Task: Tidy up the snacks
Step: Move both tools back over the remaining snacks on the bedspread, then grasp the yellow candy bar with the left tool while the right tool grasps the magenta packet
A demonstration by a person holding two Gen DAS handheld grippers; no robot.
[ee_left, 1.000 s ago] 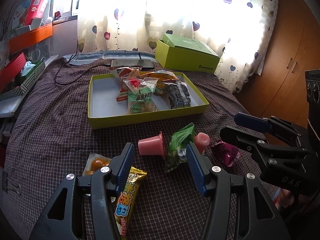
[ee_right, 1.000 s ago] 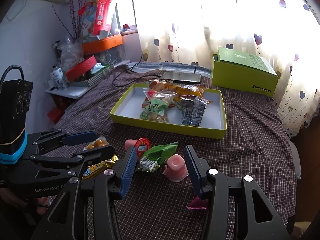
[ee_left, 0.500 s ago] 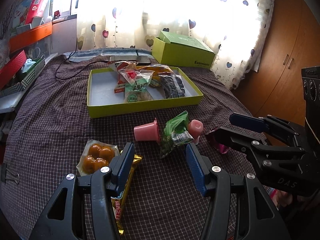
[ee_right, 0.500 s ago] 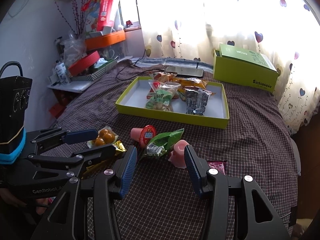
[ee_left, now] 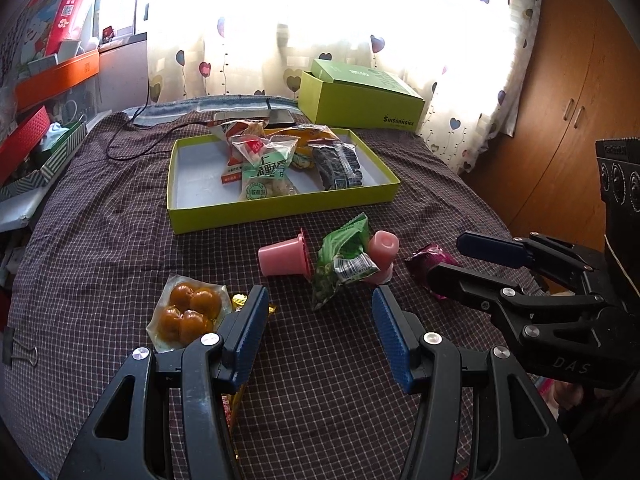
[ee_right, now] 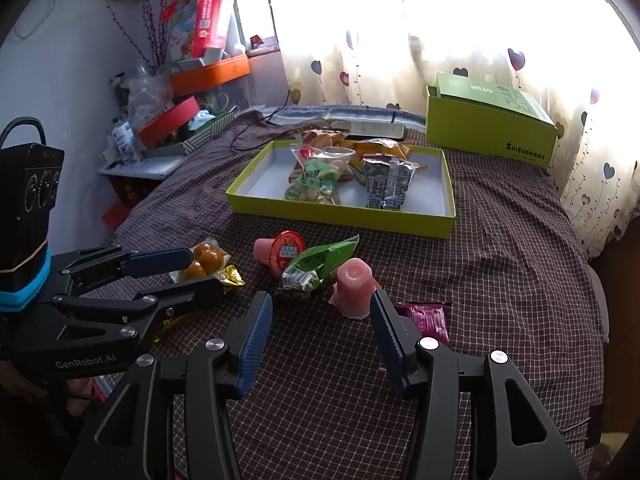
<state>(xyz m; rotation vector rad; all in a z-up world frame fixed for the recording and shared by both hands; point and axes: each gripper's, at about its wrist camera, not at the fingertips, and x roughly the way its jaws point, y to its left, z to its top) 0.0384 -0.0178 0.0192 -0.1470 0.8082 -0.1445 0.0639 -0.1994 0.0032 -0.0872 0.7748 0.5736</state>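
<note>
Left gripper spread apart, empty, hovering above checked bedspread. Right gripper likewise apart, empty. Loose snacks between them: green packet leaning on two pink jelly cups, purple packet, orange-ball pack over yellow wrapper, probably candy. Yellow-green tray beyond holds several packets.

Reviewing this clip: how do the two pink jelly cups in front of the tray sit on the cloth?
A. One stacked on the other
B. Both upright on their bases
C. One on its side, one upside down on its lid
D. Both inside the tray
C: the left jelly cup lies on its side with its red lid facing the right wrist camera, while the right jelly cup stands inverted beside the green packet.
</note>
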